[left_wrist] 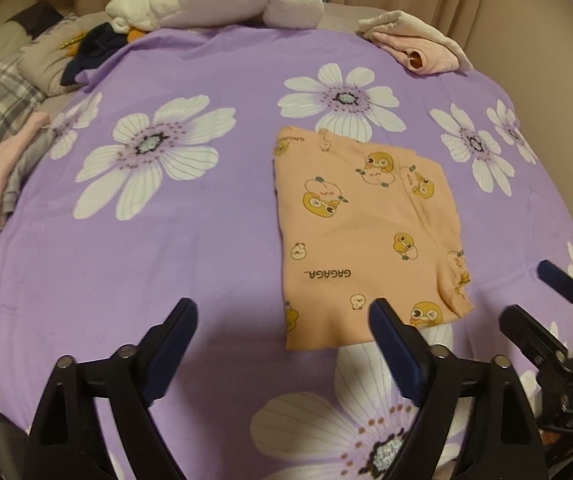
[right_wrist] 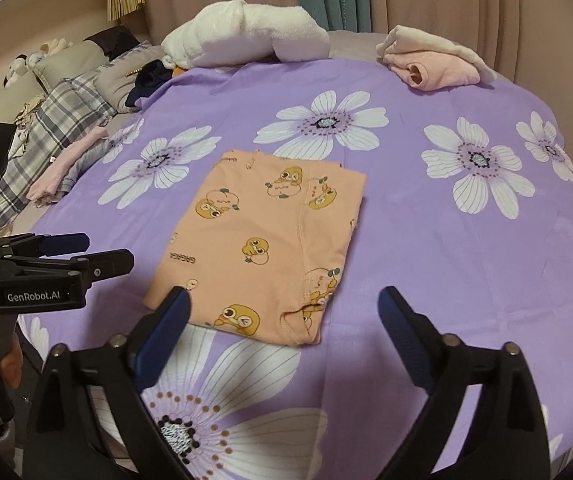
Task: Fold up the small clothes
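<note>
garment (left_wrist: 362, 236) folded flat on bed sheet (left_wrist: 206, 240), near edge | we judge it light, limp knit; pinch near hem corners | left hand-held gripper (left_wrist: 282, 320) and right hand-held gripper (right_wrist: 284, 308) both spread, empty

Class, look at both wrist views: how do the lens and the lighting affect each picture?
Left wrist view: fisheye curves the purple sheet into a dome, corners black. Right wrist view: same bulge; dim warm light, the tongs shadowing the sheet beneath them.
</note>
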The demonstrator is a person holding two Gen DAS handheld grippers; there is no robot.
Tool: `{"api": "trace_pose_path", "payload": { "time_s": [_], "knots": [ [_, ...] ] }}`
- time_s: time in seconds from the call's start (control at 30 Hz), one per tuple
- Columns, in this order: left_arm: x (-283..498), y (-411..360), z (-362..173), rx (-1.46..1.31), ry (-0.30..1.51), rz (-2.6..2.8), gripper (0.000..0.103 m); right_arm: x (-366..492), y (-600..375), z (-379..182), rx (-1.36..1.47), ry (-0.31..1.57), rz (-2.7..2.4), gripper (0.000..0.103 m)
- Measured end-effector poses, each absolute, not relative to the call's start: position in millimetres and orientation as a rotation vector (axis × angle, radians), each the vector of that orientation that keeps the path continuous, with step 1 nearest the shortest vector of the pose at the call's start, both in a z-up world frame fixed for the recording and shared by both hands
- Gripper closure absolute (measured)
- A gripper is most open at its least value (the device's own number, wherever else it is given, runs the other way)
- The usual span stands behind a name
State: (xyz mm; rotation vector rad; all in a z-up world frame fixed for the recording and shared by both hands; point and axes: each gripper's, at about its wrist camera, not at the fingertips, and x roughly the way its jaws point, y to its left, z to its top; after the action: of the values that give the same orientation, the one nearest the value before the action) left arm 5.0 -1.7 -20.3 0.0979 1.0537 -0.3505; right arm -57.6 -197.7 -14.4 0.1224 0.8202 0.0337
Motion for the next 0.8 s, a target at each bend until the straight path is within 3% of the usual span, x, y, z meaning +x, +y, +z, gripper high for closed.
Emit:
{"api": "trace_pose_path", "payload": {
  "time_s": [0.07, 0.8],
  "knots": [
    [1.2, 0.0, -11.3, 0.098, 1.033, -0.347, 0.004, -63.5, -196.5, -4.3, 0.115, 0.797, 0.028, 0.000],
    [-25.0, -7.2, -2.1, 0.157, 1.008, -0.350, 0.004, -70.4, -187.6, 0.8, 0.103, 0.791, 0.019, 0.000]
  ]
}}
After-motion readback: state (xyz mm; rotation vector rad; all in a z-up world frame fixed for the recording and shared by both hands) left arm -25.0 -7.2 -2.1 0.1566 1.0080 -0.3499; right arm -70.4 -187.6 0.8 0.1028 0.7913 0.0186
